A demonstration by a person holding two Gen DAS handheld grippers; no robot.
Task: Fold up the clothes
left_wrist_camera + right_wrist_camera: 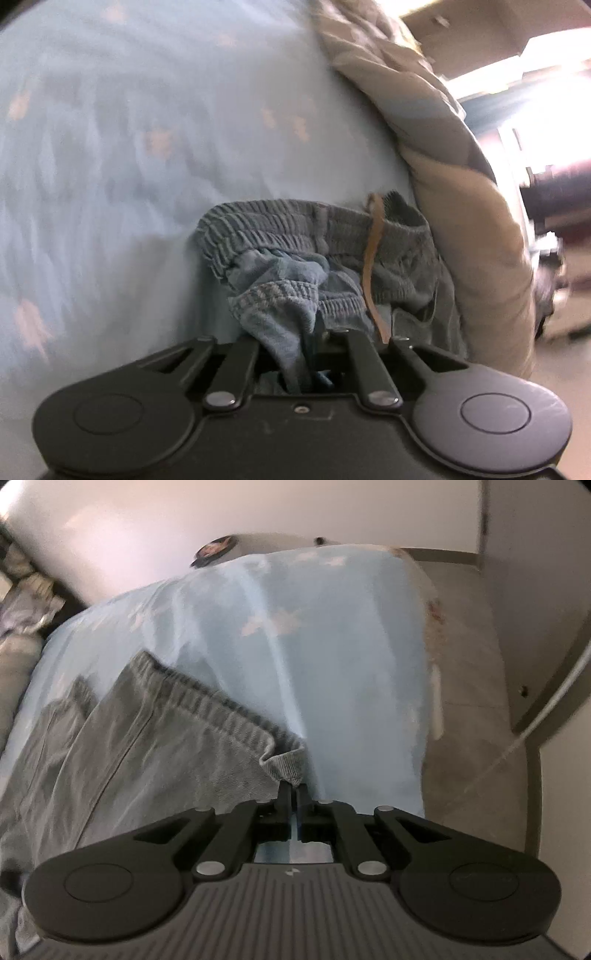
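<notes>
Grey-blue denim shorts (295, 258) with an elastic waistband and a tan drawstring (371, 266) lie bunched on a light blue bed sheet (147, 147). My left gripper (301, 343) is shut on a bunched fold of the shorts next to the waistband. In the right wrist view the shorts (147, 746) spread flat to the left, and my right gripper (293, 794) is shut on the corner of their hem (284, 766), holding it just above the sheet (332, 664).
A rumpled beige and blue quilt (443, 147) lies along the bed's right side in the left view. In the right view the bed's edge drops to a grey floor (476, 720) on the right, with a white wall (184, 524) behind and pillows (22, 576) at far left.
</notes>
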